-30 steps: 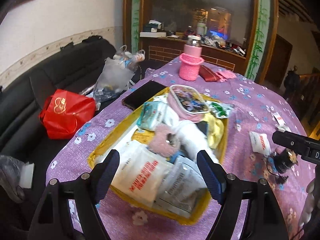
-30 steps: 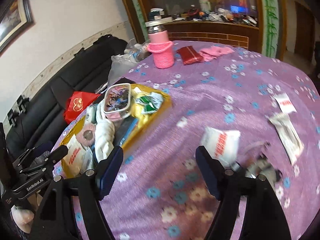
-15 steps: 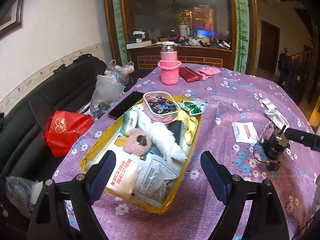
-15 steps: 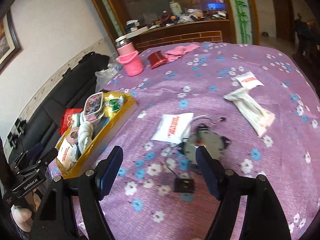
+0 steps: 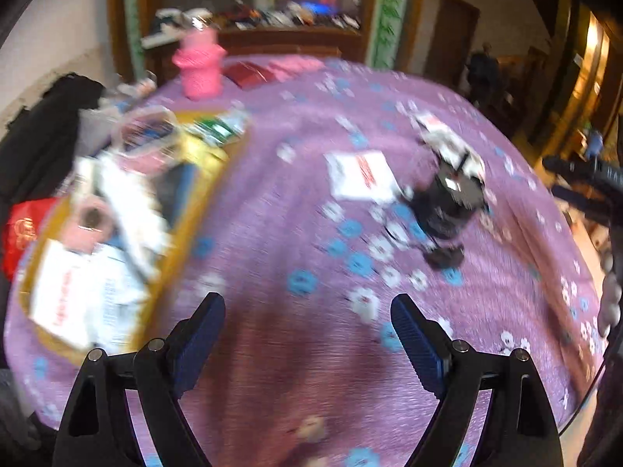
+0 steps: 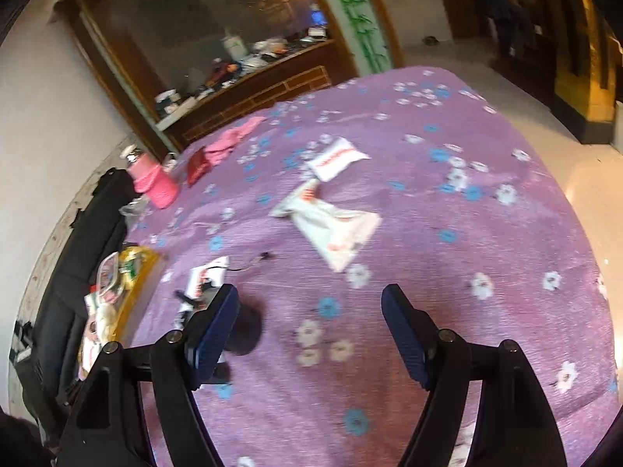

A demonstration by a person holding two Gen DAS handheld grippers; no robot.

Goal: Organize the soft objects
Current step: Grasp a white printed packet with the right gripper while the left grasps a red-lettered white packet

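- Left hand-held gripper (image 5: 307, 334): jaws apart, nothing between them.
- Right hand-held gripper (image 6: 309, 325): jaws apart, empty, above the tabletop (image 6: 486, 233).
- Approach the crumpled white packet (image 6: 331, 229) from above, straddle its bunched middle, and clamp gently.
- Destination is likely the yellow tray (image 5: 183, 229) at the tabletop's left edge.
- Loose on the cloth: three white packets, one dark corded device (image 5: 447, 202).
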